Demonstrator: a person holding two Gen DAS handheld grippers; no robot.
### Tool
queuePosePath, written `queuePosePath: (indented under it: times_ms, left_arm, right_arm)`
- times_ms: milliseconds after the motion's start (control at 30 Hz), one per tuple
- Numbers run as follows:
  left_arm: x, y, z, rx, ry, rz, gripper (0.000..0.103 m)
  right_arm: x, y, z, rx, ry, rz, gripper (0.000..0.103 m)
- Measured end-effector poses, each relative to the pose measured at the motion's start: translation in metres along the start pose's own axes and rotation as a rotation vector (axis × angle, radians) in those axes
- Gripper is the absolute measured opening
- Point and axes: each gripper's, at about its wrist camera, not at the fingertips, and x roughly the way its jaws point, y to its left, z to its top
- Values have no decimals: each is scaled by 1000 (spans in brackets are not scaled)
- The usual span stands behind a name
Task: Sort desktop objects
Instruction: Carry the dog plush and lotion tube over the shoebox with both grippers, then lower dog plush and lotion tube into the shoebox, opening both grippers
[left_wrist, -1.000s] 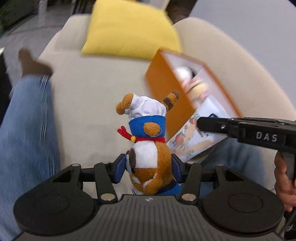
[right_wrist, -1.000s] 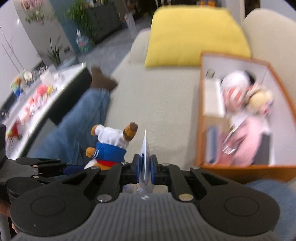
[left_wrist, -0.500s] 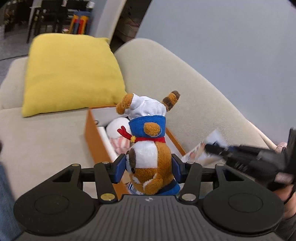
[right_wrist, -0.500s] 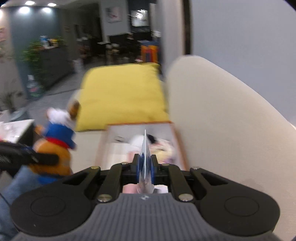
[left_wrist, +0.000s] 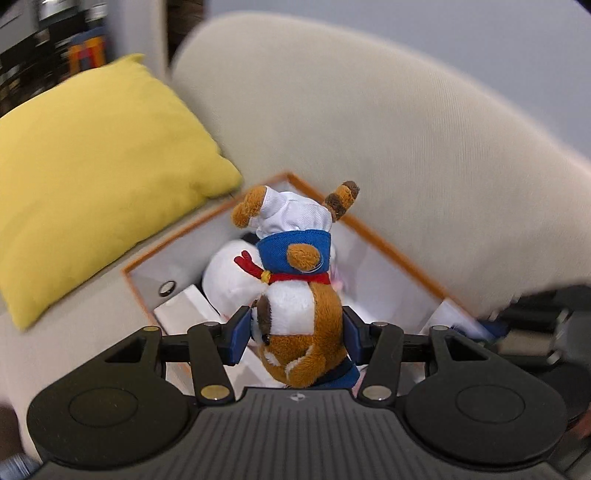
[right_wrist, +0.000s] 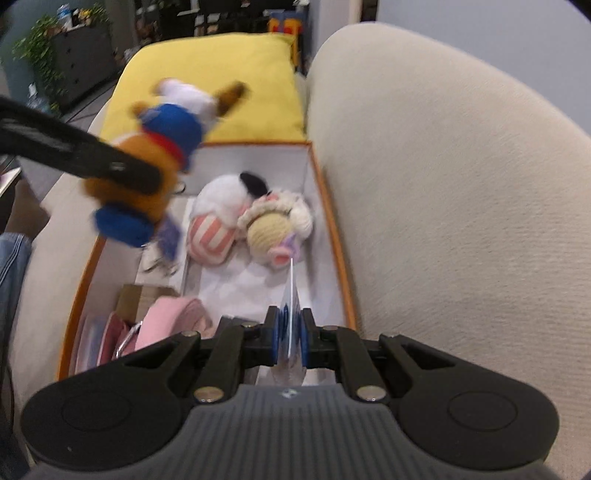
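The plush dog (left_wrist: 299, 295) hangs upside down over the orange box (right_wrist: 334, 229), squeezed between the left gripper (left_wrist: 297, 334) pads. The right gripper (right_wrist: 290, 338) pinches a thin card (right_wrist: 291, 295) edge-on (its print unreadable). Box contents nearest the cameras are hidden.

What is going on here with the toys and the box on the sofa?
A person is sorting things into an orange-rimmed box on a beige sofa. The left gripper is clamped on a brown plush dog in a blue and white outfit, held over the box. The right gripper is shut on a thin card, also above the box, where two soft toys already lie. A yellow cushion sits behind.
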Motion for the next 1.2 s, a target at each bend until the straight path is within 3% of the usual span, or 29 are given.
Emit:
queuePosePath:
  times_ms: [200,367,533,800,1000,1200]
  left_arm:
    - [37,-23,-2,319,125,34,59]
    - [50,-39,-4,598,194,12,59]
    - [65,-53,-2,738,251,-7,60]
    - [71,-57,-3,758,274,-93,62]
    - [73,-62,-10,801,264,-116,63]
    - [60,-59,-10,769,243,-103,64]
  right_arm:
    - [10,-1,-5,-21,62,25,11]
    - [20,-4,-4,-7,105,54,11]
    - [30,-6,-2,0,138,52,11]
    - [37,-12,2,23,169,74,12]
    - [32,-13,4,22,156,83,16]
    - [25,-16,1,25,146,86,18]
